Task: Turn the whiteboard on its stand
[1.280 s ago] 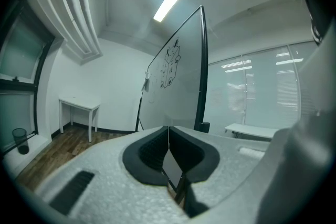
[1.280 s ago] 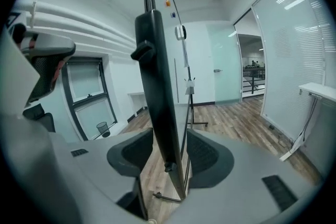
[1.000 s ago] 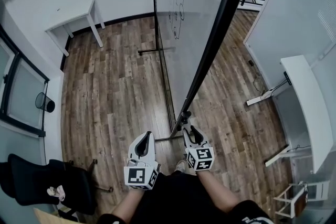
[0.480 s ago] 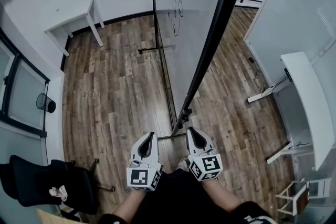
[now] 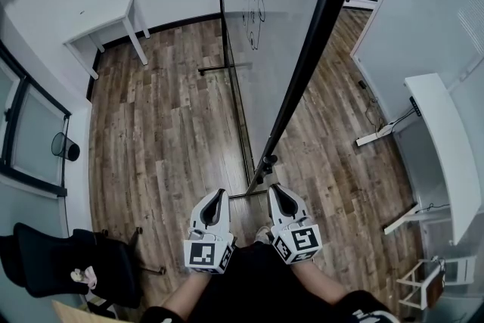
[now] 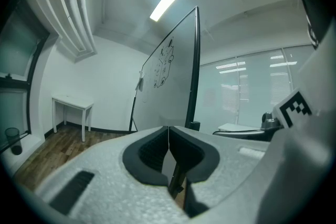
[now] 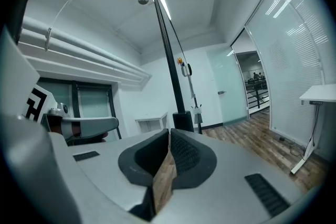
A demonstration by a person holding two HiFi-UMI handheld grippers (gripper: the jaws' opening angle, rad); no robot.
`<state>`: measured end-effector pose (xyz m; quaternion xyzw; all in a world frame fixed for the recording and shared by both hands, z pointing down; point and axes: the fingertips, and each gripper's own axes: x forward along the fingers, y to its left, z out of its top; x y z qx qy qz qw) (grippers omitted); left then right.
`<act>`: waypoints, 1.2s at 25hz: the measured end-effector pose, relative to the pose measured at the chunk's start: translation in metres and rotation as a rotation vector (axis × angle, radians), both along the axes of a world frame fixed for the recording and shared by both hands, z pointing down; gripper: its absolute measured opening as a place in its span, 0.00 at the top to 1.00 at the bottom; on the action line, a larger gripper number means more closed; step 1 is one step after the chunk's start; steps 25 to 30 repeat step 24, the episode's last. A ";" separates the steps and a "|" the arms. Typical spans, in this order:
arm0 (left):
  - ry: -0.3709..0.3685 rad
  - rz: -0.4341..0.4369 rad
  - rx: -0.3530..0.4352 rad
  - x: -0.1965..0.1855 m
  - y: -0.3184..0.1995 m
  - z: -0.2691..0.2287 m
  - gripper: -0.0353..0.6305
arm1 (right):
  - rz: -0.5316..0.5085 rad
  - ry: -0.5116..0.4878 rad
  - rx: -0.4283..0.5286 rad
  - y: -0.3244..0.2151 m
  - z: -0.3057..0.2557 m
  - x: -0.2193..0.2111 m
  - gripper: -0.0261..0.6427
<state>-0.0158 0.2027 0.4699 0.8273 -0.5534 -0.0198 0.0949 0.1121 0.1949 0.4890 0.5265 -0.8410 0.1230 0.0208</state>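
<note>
**Two tools and one whiteboard, seen from above.** The left tool (image 5: 218,194) is pointing forward with its jaws pressed together and is gripping nothing. The right tool (image 5: 274,189) is likewise sitting closed and empty, with its tips meeting. Both are hovering side by side low in front of the person, and the near end of the single whiteboard (image 5: 281,34) is lying just beyond and between their tips, apart from both.

The whiteboard is hanging on its stand (image 5: 224,69) and is showing nearly edge-on. Its black frame edge is running from the tools toward the top of the head view. One cluster of line drawings is showing on its white face. Two floor bars of the stand are showing, one close to the tools and one farther off.

The wooden floor (image 5: 166,132) is carrying everything. Two white tables are standing by the walls, a far-left tabletop (image 5: 106,26) and a right tabletop (image 5: 442,147). One black chair (image 5: 68,261) is sitting at lower left. One dark wastebasket (image 5: 65,148) is standing near the left wall.
</note>
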 end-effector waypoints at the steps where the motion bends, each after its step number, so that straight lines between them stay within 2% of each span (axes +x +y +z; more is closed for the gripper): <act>1: -0.001 0.000 -0.001 0.000 0.000 0.000 0.92 | -0.004 -0.001 -0.001 0.000 0.000 0.000 0.93; 8: -0.011 0.007 0.003 0.000 -0.003 -0.003 0.92 | -0.014 0.001 0.026 -0.003 -0.006 -0.003 0.94; 30: -0.014 0.004 -0.003 0.000 -0.001 0.003 0.92 | -0.019 -0.003 0.016 0.000 -0.006 -0.003 0.94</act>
